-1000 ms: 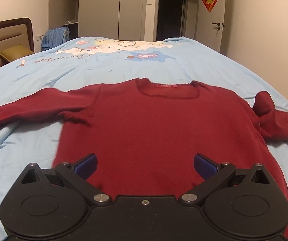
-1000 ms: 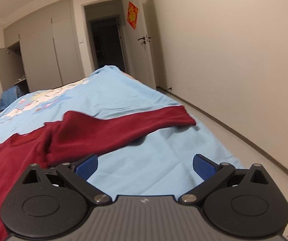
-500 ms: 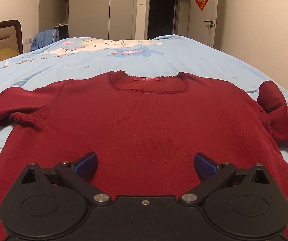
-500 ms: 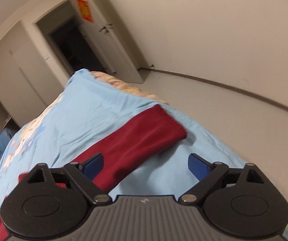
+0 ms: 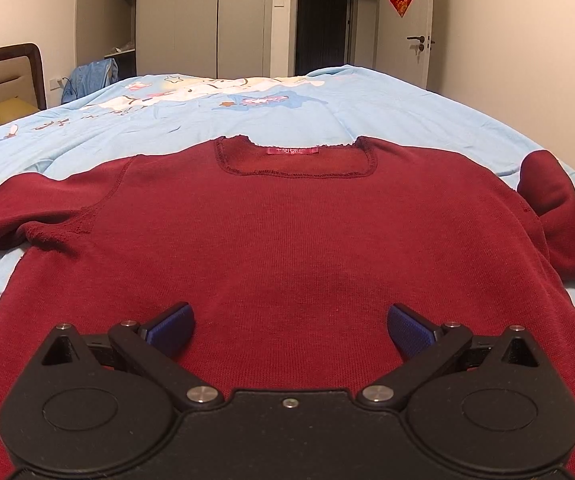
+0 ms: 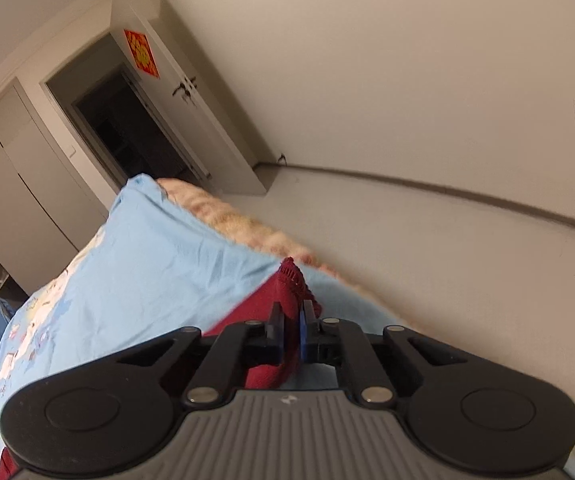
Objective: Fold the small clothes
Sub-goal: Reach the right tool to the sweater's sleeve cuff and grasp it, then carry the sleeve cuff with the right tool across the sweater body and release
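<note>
A dark red knit sweater [image 5: 287, 232] lies face up on the light blue bedspread [image 5: 407, 120], neck away from me. Its left sleeve [image 5: 19, 208] stretches out to the left and its right sleeve [image 5: 559, 208] is bunched at the right. My left gripper [image 5: 289, 326] hovers open over the lower body of the sweater, with nothing between its blue pads. In the right wrist view my right gripper [image 6: 291, 330] is shut on the cuff [image 6: 293, 280] of the right sleeve, near the bed's right edge.
A wooden headboard [image 5: 3, 76] and yellow pillow [image 5: 3, 114] stand at the left. Wardrobes [image 5: 191, 20], a dark doorway [image 5: 323, 24] and a white door [image 5: 403, 28] line the far wall. Bare floor [image 6: 447, 248] runs along the bed's right side.
The right gripper closed in on the right sleeve's end and shut on its cuff. The left gripper drifted right and stays open over the sweater's body.
</note>
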